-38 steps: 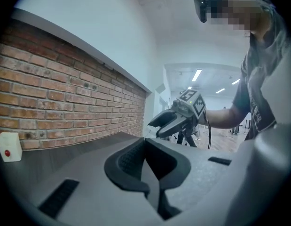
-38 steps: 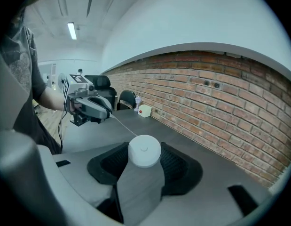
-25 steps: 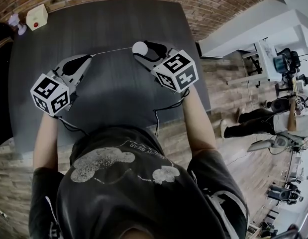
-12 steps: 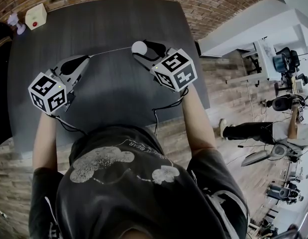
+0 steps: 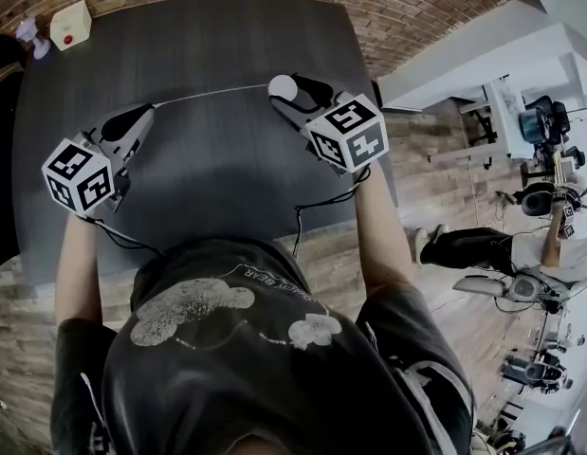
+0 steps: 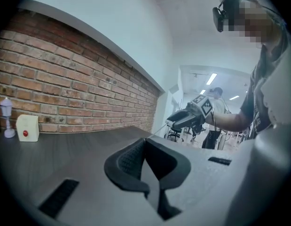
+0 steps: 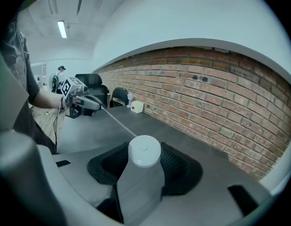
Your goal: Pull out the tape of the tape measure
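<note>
Head view: above the dark table (image 5: 227, 27), the right gripper (image 5: 291, 91) grasps the round white tape measure (image 5: 282, 87) while the left gripper (image 5: 147, 112), clenched on the end of the tape (image 5: 212, 95), holds well apart, apparently so it runs taut between them.

Indoor light even, medium bright. White glow, slight glare from ceiling light strips (image 6: 212, 78). Soft broad shadow on table (image 5: 208, 55) near person (image 5: 236, 349). Strong fisheye bend at edges; gripper views with black round corners. Far background soft.
</note>
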Motion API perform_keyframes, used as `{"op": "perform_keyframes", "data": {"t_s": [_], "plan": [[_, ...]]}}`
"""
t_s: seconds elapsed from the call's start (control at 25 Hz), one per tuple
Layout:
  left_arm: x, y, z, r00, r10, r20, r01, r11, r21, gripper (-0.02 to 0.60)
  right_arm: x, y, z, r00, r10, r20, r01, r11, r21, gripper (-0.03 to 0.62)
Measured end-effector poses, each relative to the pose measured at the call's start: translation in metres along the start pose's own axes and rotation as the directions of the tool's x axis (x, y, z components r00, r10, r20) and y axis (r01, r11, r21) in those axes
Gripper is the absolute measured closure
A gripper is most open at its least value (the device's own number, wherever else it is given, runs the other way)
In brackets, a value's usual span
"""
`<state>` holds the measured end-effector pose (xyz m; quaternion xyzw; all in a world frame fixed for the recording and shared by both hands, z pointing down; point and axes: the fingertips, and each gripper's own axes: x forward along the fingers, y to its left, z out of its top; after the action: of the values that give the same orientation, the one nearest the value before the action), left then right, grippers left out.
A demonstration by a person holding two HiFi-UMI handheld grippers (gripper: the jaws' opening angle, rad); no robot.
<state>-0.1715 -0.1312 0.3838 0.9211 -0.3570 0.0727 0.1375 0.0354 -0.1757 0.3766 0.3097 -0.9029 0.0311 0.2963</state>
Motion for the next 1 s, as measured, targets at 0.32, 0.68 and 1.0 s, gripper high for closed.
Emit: {"op": "perform_keyframes", "data": {"t_s": [0.32, 0.68, 1.0], "plan": [[-0.006, 0.004, 0.006, 1.000, 0.009, 0.002, -0.009, 1.000, 0.007, 0.572, 0.003, 0.002, 0.004, 1.000, 0.006, 0.002, -0.006, 1.000, -0.016, 0.361], [-0.017, 0.020, 0.019, 0.998, 0.058, 0.013, -0.058, 0.998, 0.020, 0.572, -0.004, -0.017, 0.000, 1.000, -0.027, -0.001, 0.027, 1.000, 0.003, 0.361], [-0.030, 0.029, 0.024, 0.996, 0.086, 0.020, -0.086, 0.996, 0.025, 0.572, -0.013, -0.022, -0.002, 0.999, -0.031, 0.029, 0.030, 0.999, 0.032, 0.361]]}}
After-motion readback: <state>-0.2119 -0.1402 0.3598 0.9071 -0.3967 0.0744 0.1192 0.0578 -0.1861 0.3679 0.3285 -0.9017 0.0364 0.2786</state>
